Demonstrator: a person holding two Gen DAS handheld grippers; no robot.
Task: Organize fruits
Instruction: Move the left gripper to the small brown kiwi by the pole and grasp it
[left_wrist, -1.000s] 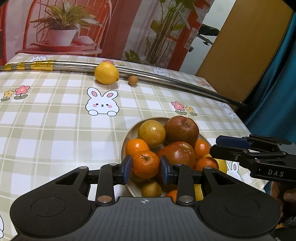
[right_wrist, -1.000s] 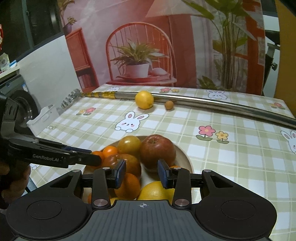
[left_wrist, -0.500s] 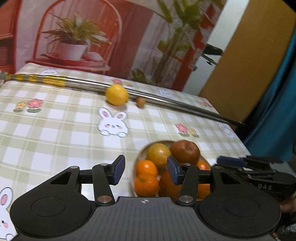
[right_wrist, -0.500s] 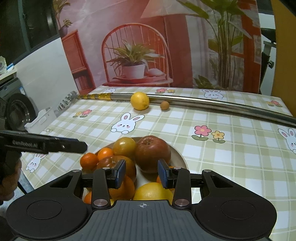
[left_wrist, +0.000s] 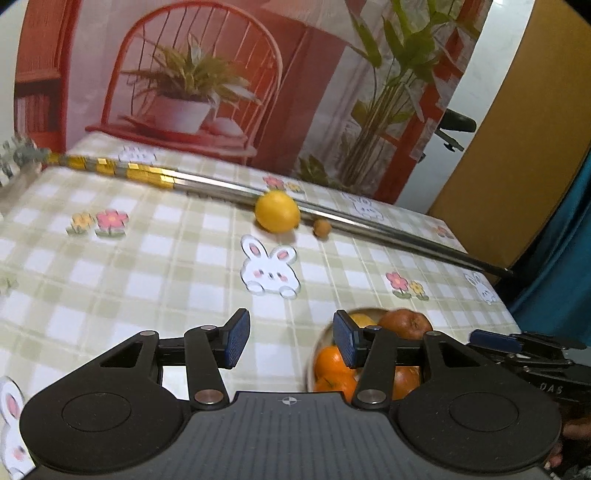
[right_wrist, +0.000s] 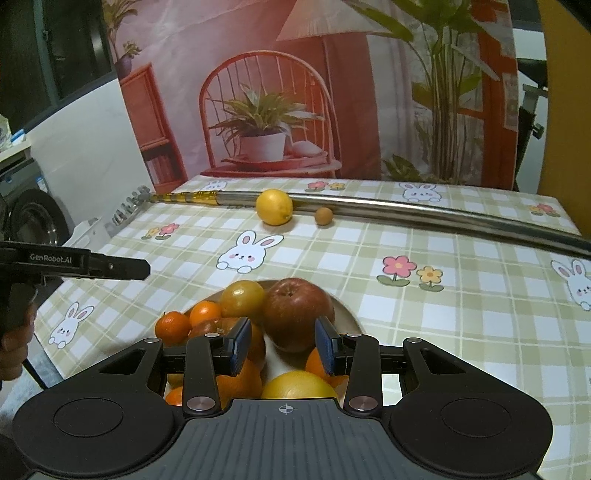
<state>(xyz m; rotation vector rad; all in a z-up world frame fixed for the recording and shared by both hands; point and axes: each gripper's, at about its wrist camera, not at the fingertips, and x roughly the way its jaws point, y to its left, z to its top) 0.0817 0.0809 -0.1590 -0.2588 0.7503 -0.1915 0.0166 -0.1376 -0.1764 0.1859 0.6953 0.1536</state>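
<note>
Fruit is heaping high in the pale bowl (right_wrist: 347, 314) near the front edge of the checked bench (right_wrist: 443, 295), and two pieces are lying loose well apart from it: a lemon (right_wrist: 274, 206) and a small brown round fruit (right_wrist: 324, 215), both resting just beside the long metal pole (right_wrist: 424, 216) at the far side. The left gripper (left_wrist: 286, 334) is hanging over bare cloth just left of the bowl, its jaws spread with nothing between them. The right gripper (right_wrist: 282, 345) is hovering low over the pile, jaws set narrow with a clear gap and pinching nothing, a red apple (right_wrist: 297, 312) sitting just beyond them. Around that apple are a yellow-green fruit (right_wrist: 242, 297), several small oranges (right_wrist: 171, 326) and a big yellow citrus (right_wrist: 301, 384) at the near rim. The lemon is looking like the likely next pick: firm, fairly light, waxy-skinned, so it is probably calling for a hold across its widest middle, jaws squarely on either side, or it may squirt away and roll along the pole. The tiny brown fruit is likely needing a gentle, nearly closed pinch. Anything added to the bowl is risking a slide, since the rounded pieces are already stacking on one another.
</note>
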